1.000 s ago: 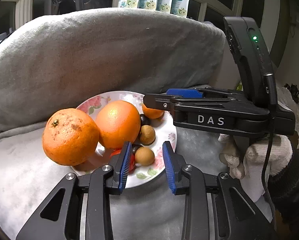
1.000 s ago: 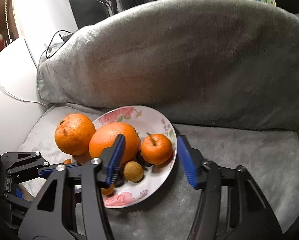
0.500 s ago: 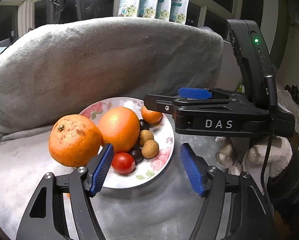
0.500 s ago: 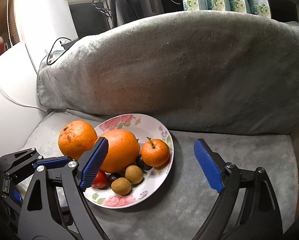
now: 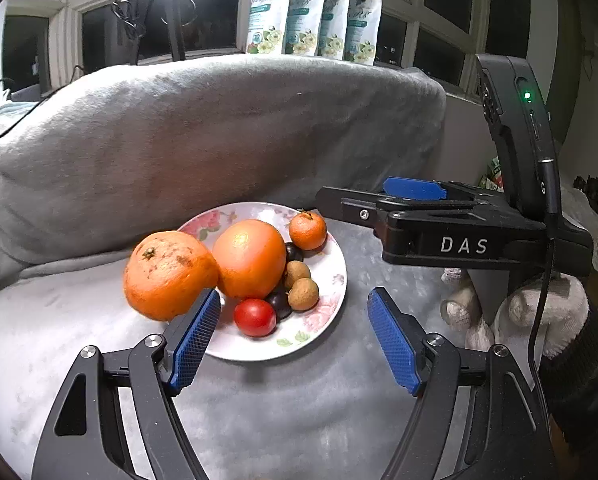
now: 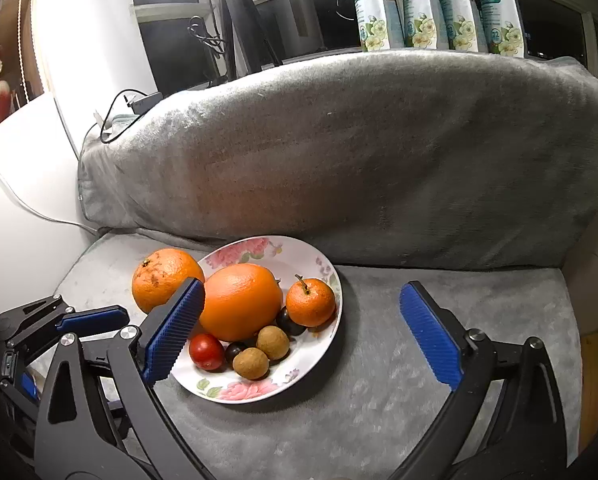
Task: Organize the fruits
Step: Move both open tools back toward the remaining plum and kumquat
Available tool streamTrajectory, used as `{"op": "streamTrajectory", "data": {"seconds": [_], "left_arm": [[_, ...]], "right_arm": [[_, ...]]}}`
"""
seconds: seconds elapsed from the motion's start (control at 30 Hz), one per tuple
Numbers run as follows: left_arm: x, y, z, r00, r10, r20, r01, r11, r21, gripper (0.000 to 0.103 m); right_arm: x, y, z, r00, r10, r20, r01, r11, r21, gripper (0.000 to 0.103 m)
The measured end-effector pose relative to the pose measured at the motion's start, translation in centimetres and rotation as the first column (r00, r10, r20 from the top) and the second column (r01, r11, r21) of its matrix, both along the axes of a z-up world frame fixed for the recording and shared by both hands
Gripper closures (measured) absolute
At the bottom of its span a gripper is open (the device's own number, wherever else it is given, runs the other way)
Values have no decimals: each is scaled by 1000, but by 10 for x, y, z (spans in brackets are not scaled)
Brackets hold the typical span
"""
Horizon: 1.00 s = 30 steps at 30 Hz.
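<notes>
Both hand-held grippers (image 5: 293,336) (image 6: 299,334) agape, empty.

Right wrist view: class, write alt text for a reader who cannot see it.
A floral plate on a grey blanket holds a big orange, a tangerine, a tomato, two longans and dark grapes. A second orange sits at its left edge. The right claw is open in front of the plate.
</notes>
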<state>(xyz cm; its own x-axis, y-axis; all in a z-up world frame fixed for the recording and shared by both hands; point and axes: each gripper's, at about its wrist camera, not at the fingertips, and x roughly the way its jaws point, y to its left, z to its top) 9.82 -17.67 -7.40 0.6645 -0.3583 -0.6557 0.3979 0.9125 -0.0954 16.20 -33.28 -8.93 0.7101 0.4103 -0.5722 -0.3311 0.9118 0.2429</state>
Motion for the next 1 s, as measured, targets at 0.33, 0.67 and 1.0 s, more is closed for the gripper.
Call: {"op": "streamTrajectory", "data": {"seconds": [0.33, 0.67, 1.0], "left_arm": [[-10, 11, 12, 1000, 28, 7, -28, 999, -40, 26], [-33, 49, 29, 993, 106, 42, -100, 987, -129, 26], [-73, 85, 34, 988, 138, 74, -128, 983, -130, 26]], "right_arm": [[-8, 3, 14, 1000, 15, -3, -15, 1000, -3, 2], [-23, 23, 31, 999, 51, -9, -51, 998, -28, 2], [-75, 41, 45, 998, 45, 38, -46, 999, 20, 2]]}}
